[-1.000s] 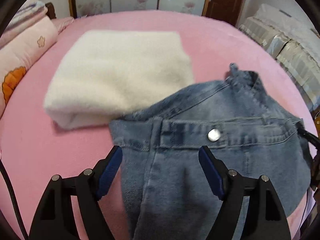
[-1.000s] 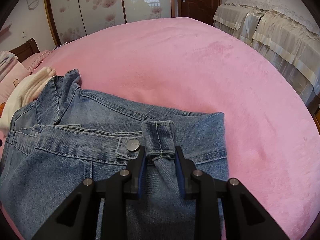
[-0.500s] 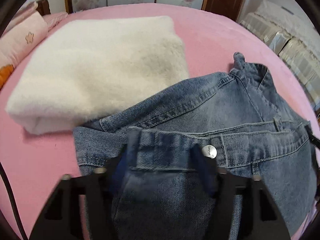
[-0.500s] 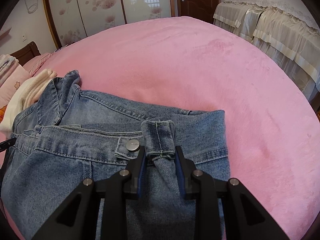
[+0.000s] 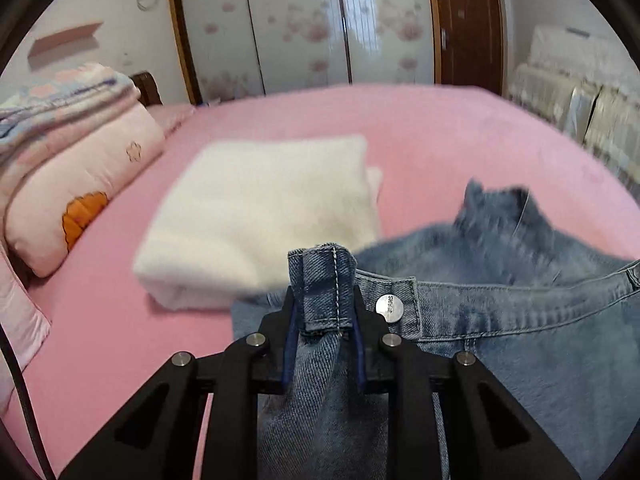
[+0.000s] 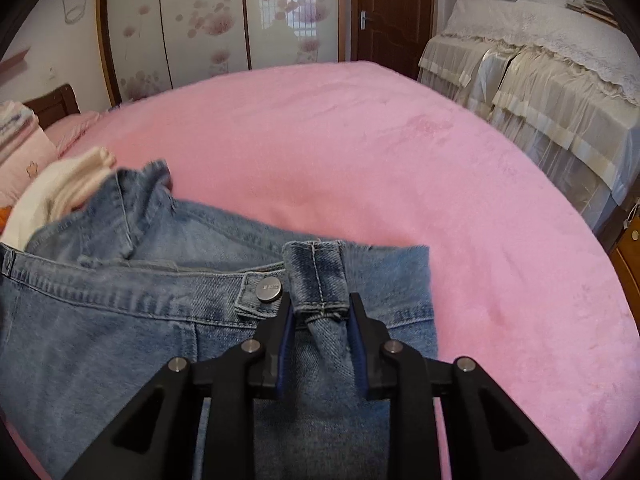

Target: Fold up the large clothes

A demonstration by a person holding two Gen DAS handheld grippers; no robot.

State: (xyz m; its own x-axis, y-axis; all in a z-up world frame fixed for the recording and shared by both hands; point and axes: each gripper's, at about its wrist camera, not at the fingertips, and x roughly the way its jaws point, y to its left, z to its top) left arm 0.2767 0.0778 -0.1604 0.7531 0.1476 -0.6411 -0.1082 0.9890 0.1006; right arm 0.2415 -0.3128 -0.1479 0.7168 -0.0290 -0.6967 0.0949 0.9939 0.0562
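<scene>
Left tool [image 5: 323, 316] closing on waistband of faded blue denim jeans [image 5: 520, 344]; right tool [image 6: 320, 316] clenched on waistband's other end. Jeans lie on pink plush bed [image 6: 360, 152], overlapping folded cream fleece garment [image 5: 260, 216] behind. Step: waistband gripped. Next likely: lift together, fold evenly.

Jeans [image 5: 520, 320] on the bed [image 6: 360, 152], folded blanket [image 5: 260, 216] just behind-left, pillows [image 5: 80, 184] farther left.

Soft daylight; left view motion-blurred, right sharper; fisheye bending, dark corners.
</scene>
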